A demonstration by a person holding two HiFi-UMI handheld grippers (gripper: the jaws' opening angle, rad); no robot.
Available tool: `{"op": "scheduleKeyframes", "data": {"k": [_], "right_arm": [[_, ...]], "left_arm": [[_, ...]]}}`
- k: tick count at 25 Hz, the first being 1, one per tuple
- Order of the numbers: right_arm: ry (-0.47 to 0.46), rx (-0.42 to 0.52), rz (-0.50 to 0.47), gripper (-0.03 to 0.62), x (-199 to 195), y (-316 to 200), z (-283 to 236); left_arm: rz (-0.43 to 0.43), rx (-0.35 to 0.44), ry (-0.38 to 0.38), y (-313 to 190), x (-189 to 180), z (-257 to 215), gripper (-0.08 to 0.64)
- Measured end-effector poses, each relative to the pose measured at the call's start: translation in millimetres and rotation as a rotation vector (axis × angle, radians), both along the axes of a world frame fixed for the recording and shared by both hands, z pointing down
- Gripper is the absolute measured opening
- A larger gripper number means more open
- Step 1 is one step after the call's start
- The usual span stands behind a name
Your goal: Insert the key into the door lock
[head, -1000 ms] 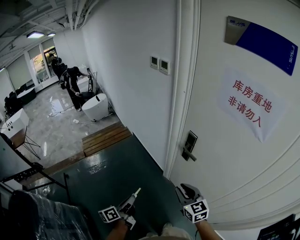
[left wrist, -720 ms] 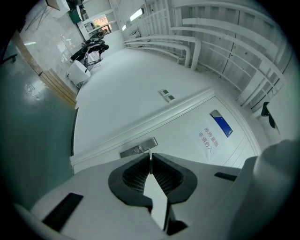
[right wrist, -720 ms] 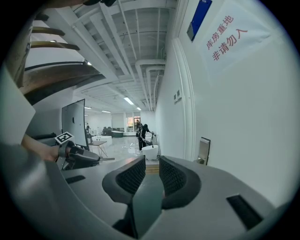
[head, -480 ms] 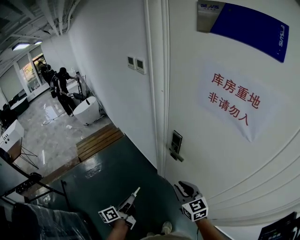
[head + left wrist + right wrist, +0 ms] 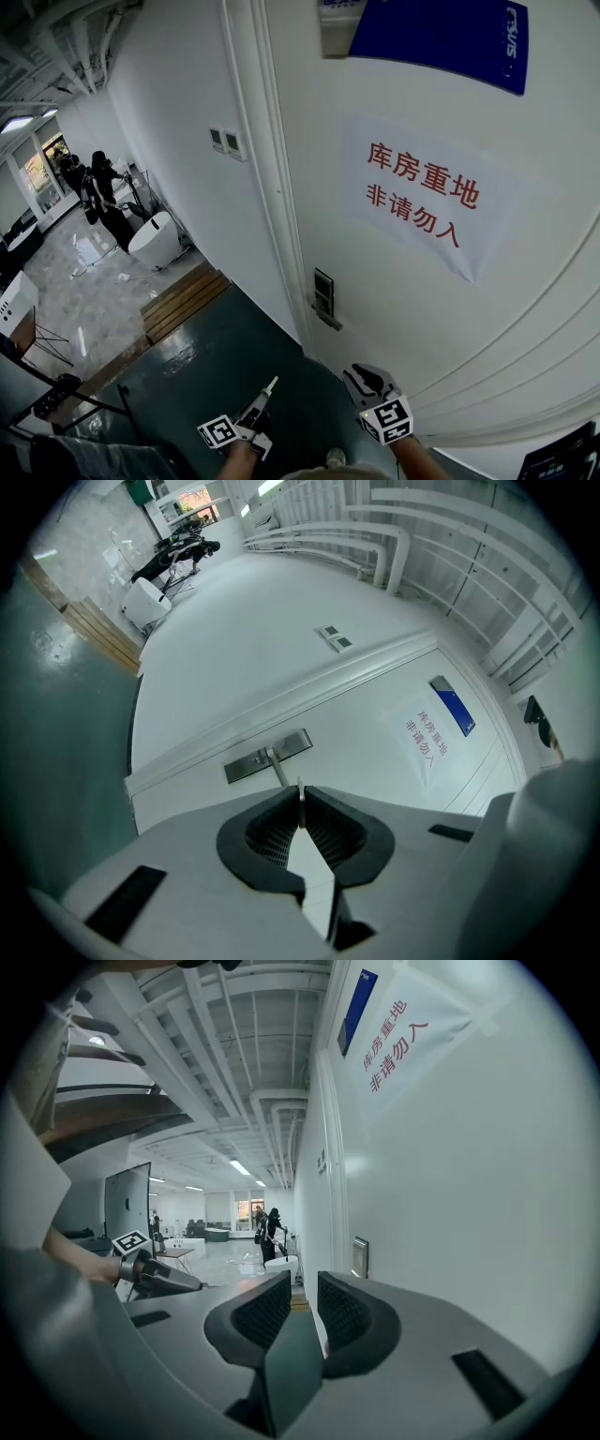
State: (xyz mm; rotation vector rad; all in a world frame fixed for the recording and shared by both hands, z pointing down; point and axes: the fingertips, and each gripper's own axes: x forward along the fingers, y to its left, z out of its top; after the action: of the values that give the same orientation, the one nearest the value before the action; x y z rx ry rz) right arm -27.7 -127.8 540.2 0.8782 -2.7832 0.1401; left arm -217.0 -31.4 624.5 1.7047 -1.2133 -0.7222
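As its own view reveals, left gripper (image 5: pixel 300 799) clamps key (image 5: pixel 300 790), lock (image 5: pixel 267 756) beyond

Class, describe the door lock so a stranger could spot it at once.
Start at the white door bearing a paper notice with red characters. Near its left edge, below the notice, sits a dark upright rectangular lock plate with a silver lever handle at its foot. Unlike the two pale square wall panels left of the frame, it is dark and on the door itself.
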Motion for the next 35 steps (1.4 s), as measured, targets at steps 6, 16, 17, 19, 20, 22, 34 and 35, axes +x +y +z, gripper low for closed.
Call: {"op": "scheduleKeyframes", "data": {"k": [6, 16, 17, 19, 20, 22, 34, 35], "right_arm": [[-0.008, -0.004, 0.023, 0.092, 11, -10, 2], [-0.001, -0.026, 0.038, 0.092, 10, -13, 10], [-0.001, -0.028, 0.04, 0.092, 8, -14, 11], [0.001, -0.032, 0.048, 0.092, 3, -16, 13], [0.002, -0.033, 0.054, 0.092, 0, -17, 14], [0.005, -0.036, 0.067, 0.092, -5, -21, 15], [0.038, -0.019, 0.119, 0.092, -51, -50, -2], [0.039, -0.012, 0.12, 0.092, -55, -52, -3]], "left_arm": [[0.026, 0.024, -0.011, -18, 10, -7, 0.032], [0.033, -0.017, 0.02, -17, 5, 6, 0.032], [0.037, -0.019, 0.016, -19, 2, 6, 0.032], [0.054, -0.011, 0.011, -24, -1, 6, 0.032], [0.065, -0.011, 0.007, -26, -4, 8, 0.032], [0.076, -0.025, 0.017, -31, -9, 11, 0.032], [0.128, -0.041, 0.068, -71, -50, -1, 0.032], [0.133, -0.035, 0.071, -73, -53, -1, 0.032]]}}
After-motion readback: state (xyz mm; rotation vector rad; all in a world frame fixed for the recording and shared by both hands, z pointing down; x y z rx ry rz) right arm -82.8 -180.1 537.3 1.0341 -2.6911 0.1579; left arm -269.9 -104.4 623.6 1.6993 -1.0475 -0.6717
